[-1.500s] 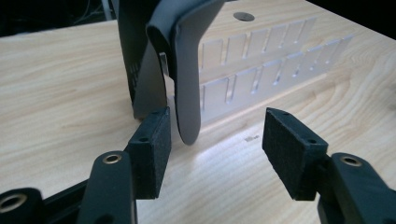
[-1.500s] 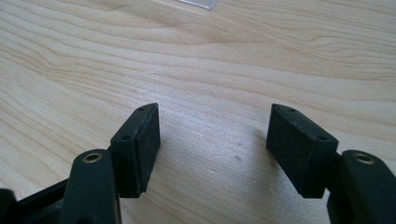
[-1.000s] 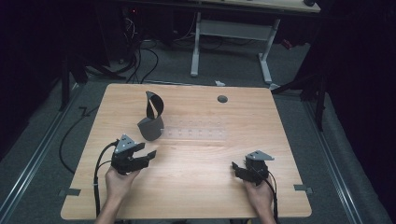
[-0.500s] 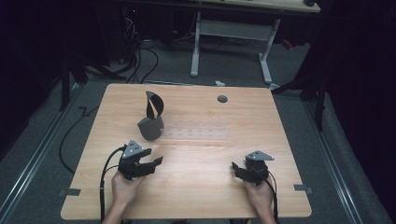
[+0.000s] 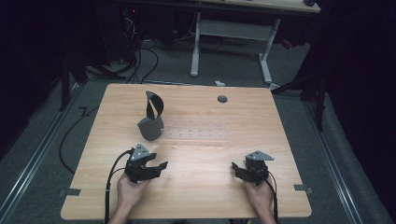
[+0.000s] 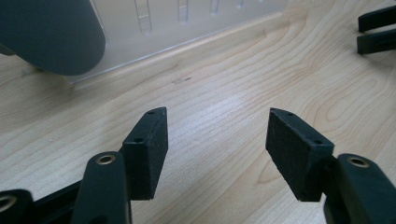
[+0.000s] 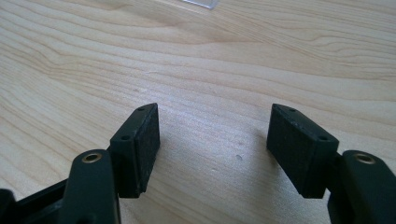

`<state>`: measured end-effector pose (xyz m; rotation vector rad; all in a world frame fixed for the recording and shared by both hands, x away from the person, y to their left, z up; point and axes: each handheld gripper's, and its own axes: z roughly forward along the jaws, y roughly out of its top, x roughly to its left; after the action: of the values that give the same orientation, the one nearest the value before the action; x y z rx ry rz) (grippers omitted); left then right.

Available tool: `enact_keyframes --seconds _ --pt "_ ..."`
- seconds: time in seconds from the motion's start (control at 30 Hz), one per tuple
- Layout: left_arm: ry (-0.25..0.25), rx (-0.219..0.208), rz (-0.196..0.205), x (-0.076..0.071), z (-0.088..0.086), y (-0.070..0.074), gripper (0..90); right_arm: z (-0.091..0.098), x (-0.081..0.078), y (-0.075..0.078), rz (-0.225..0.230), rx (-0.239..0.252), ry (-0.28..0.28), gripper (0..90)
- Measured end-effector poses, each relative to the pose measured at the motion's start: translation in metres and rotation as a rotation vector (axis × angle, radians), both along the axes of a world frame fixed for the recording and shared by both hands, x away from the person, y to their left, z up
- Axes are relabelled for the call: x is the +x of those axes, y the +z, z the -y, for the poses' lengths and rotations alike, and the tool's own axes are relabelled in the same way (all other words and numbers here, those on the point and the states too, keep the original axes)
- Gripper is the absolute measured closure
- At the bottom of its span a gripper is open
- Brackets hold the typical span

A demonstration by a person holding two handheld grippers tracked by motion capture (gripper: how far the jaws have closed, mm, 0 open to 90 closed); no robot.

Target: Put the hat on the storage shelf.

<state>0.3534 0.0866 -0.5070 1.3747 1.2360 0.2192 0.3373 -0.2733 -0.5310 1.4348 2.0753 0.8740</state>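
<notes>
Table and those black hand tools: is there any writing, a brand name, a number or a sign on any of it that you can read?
None: no readable text in any view.
The grey scoop-like object is plain.
The clear plastic strip beside it has slots, no writing.
The left gripper and right gripper bear no lettering; their pads are bare black.
The wooden table shows grain and a small round grommet, unmarked.

Wood table (image 5: 196,196), grommet hole (image 5: 222,98) near far edge. Clear slotted rack (image 5: 196,134) mid-table, grey holder (image 5: 150,128) touching its left end. Cables (image 5: 140,56) on floor, second desk (image 5: 233,28) behind.
</notes>
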Motion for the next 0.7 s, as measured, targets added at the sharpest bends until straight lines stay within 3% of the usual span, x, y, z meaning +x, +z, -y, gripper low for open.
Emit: enact_keyframes --seconds 0.33,0.7 --pt "-0.031 0.023 -0.024 0.001 0.012 -0.008 38.7 0.000 0.000 0.000 0.000 0.000 0.000 34.9" --pt "-0.012 0.051 -0.011 0.007 0.018 -0.016 38.6 0.000 0.000 0.000 -0.001 0.001 0.000 34.9"
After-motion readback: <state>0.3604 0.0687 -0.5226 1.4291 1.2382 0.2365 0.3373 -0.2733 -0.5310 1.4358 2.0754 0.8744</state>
